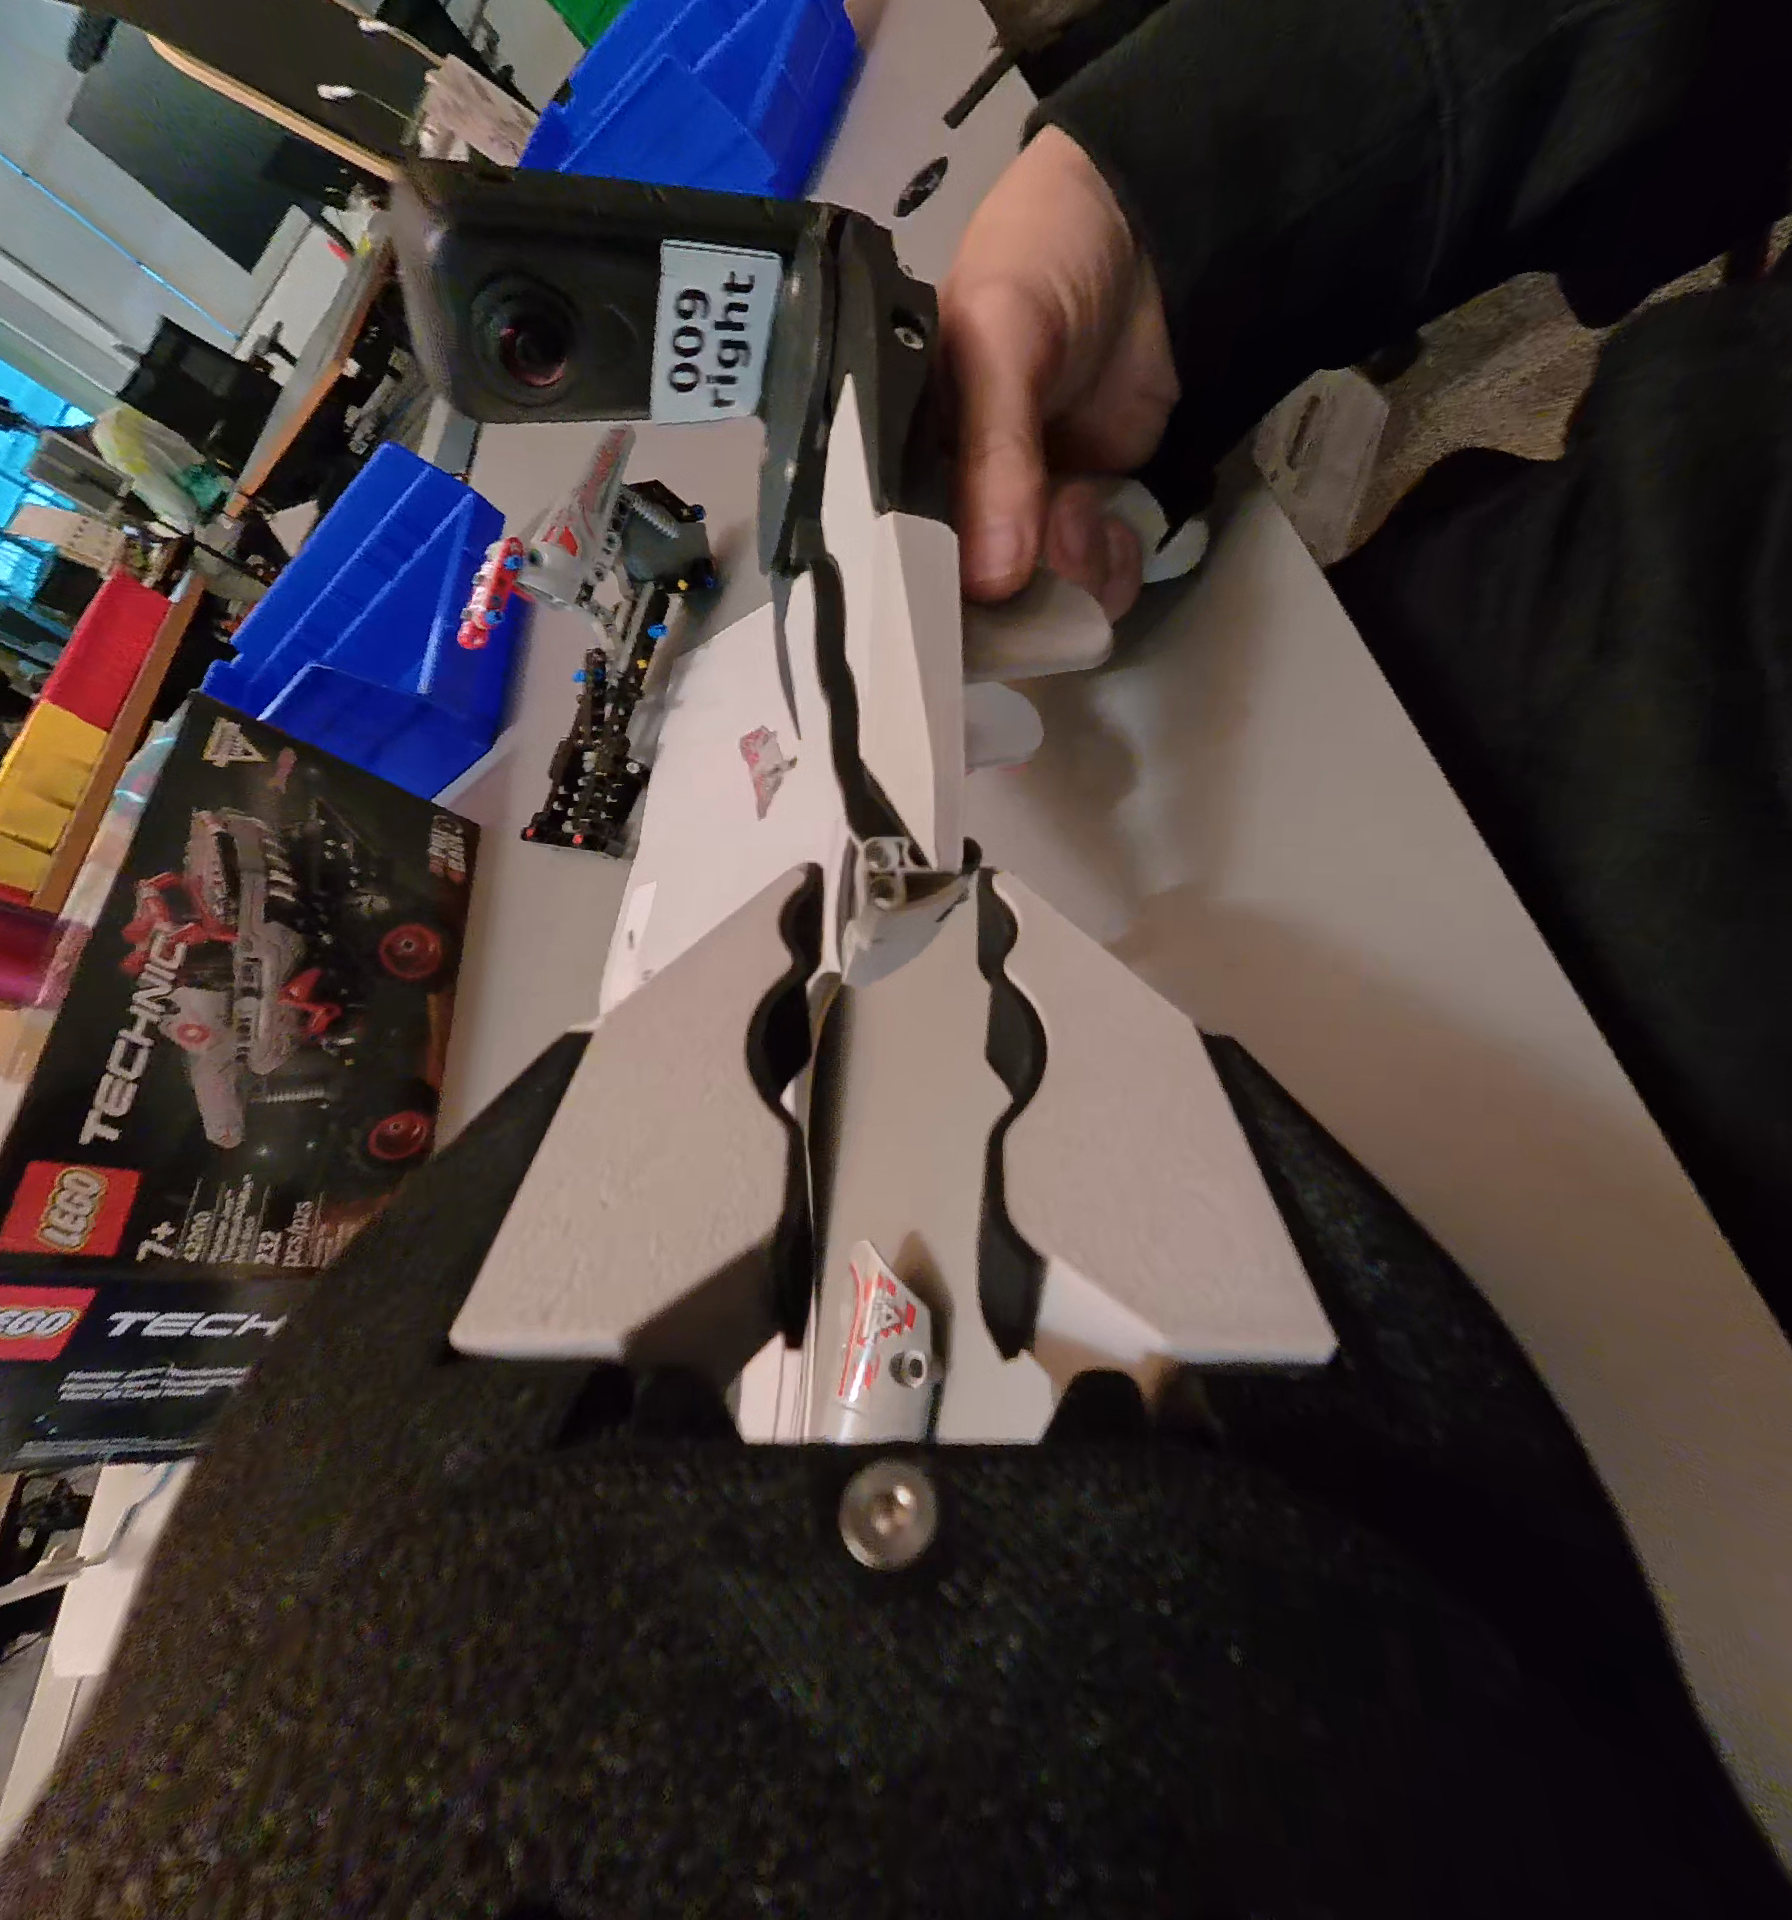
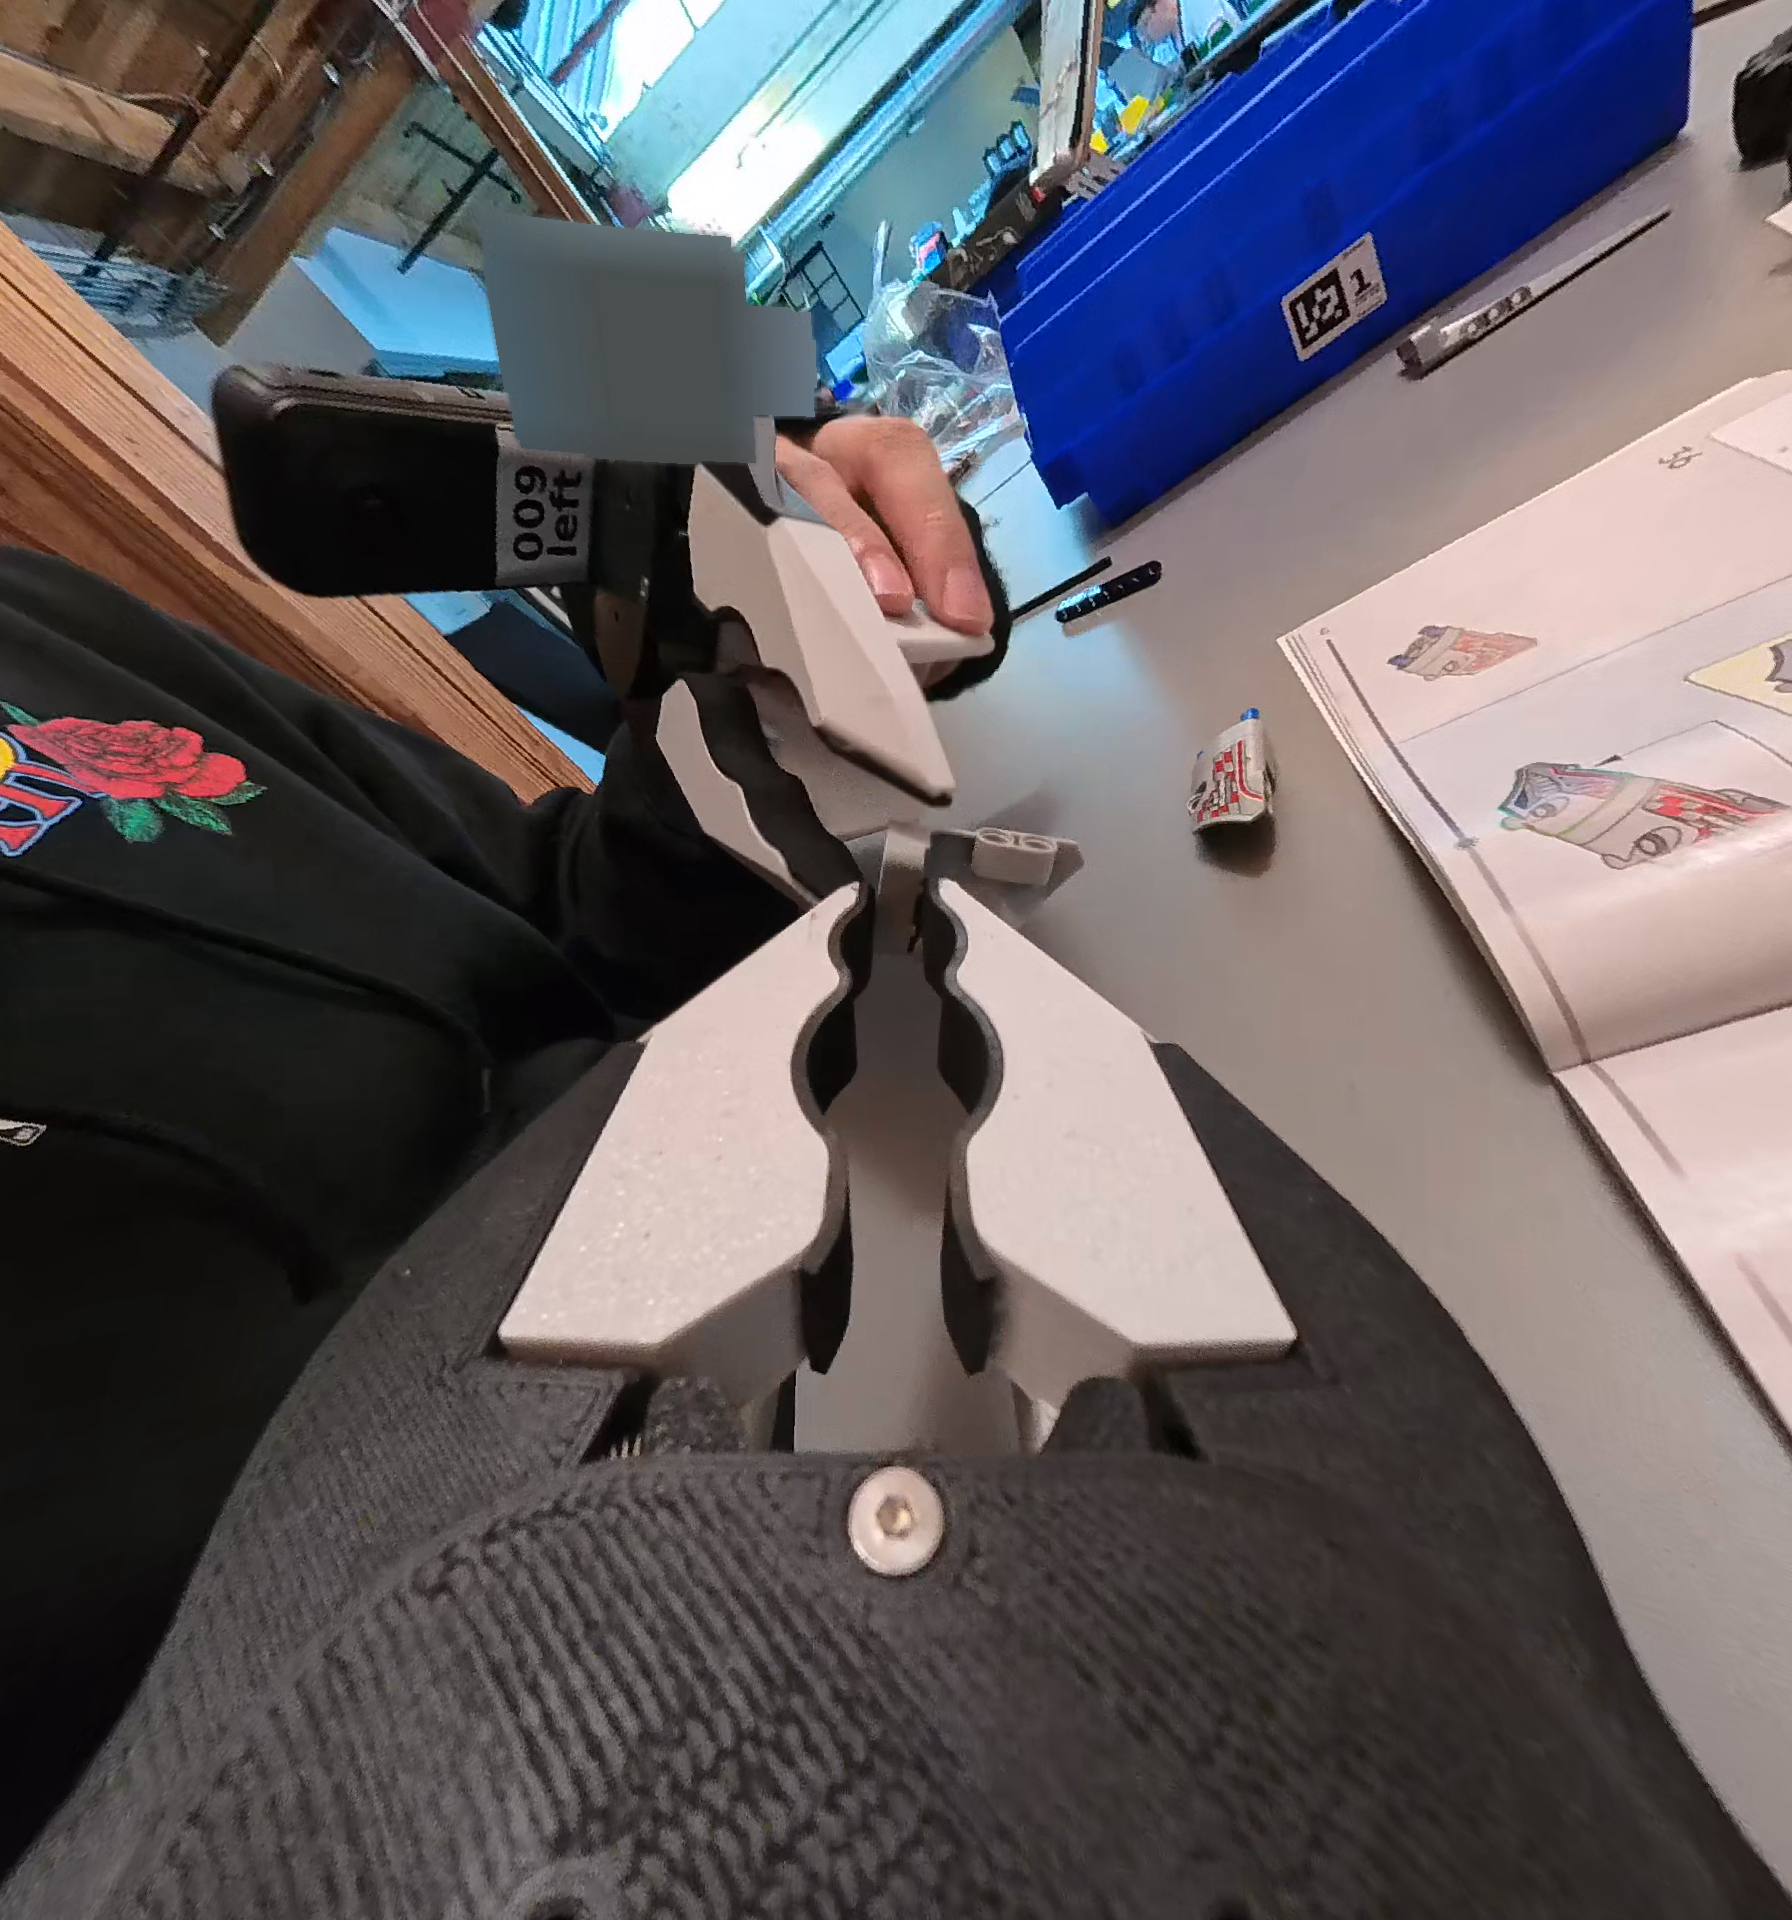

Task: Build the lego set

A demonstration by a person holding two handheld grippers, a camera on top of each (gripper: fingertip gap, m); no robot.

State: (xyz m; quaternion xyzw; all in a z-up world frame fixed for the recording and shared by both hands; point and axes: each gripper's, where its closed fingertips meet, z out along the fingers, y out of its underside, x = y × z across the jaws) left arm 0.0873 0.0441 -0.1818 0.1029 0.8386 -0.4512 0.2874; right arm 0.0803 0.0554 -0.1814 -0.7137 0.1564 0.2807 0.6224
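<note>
My left gripper [image 1: 902, 883] is shut on a long grey Lego panel [image 1: 876, 1340] with a red sticker, which runs up between its fingers. The panel's far end carries a grey two-hole connector [image 1: 887, 868]. My right gripper [image 2: 897, 899] comes in from the opposite side and is shut on the thin grey edge of the same piece, tip to tip with the left gripper [image 2: 887, 821]. The connector [image 2: 1017, 852] sticks out just right of its tips. The right gripper also shows in the left wrist view [image 1: 876, 795]. Both are held above the table.
A part-built grey model [image 1: 601, 551] and a black frame [image 1: 596, 769] lie beyond, next to blue bins [image 1: 383, 613] and the Lego box [image 1: 227, 1039]. The open instruction booklet [image 2: 1598, 831], a small stickered piece [image 2: 1230, 779], a black axle [image 2: 1110, 592] and a blue bin [image 2: 1339, 260] lie to the right. My two grippers' fingertips are within a few centimetres of each other.
</note>
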